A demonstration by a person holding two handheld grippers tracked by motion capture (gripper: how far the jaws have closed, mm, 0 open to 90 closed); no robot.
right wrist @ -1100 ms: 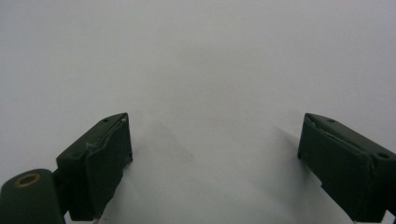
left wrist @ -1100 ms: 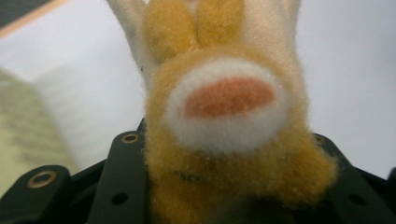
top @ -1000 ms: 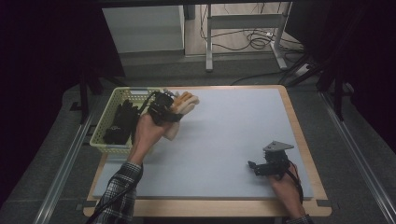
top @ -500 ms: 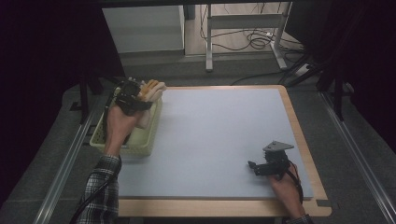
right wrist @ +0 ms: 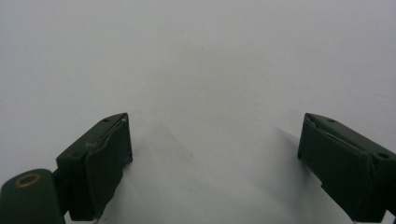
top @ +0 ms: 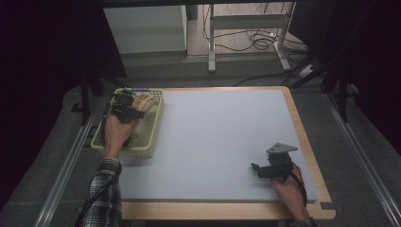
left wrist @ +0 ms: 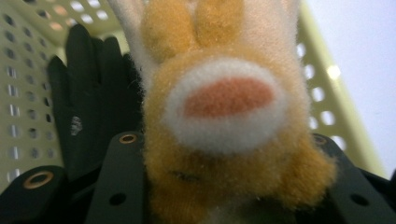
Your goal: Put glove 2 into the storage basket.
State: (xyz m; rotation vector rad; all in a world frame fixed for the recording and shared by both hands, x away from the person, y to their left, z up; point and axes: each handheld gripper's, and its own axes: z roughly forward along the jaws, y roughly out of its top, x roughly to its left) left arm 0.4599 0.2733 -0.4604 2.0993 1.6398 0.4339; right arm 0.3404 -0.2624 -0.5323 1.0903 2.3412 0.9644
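1. Nearest the person, at about five o'clock on the table [top: 227, 142], the right gripper [top: 257, 169] rests low on the blue-grey mat with its jaws spread wide and nothing between them. In the right gripper view they frame bare mat; I judge it is parked there to stay out of the way.

2. Across the mat, at about nine to ten o'clock, the person's left hand [top: 116, 132] reaches forward over the pale green basket [top: 156, 125], which sits at the table's left edge.

3. The left gripper [top: 124, 106] is over the basket's far end, its jaws pinching a plush toy [left wrist: 224, 121] (orange and cream fur, with a pink patch ringed in white). The jaws press into its lower body from both sides, a hold that probably keeps the soft thing from sagging out.

4. The toy is thus inside the basket's outline, with the perforated wall at two o'clock of it in the left gripper view; whether it touches the bottom I cannot tell.

5. Farther in, at ten o'clock of the toy, a black glove [left wrist: 88, 107] lies in the basket, fingers pointing to the far wall, so the toy seems bound for the free space beside it.
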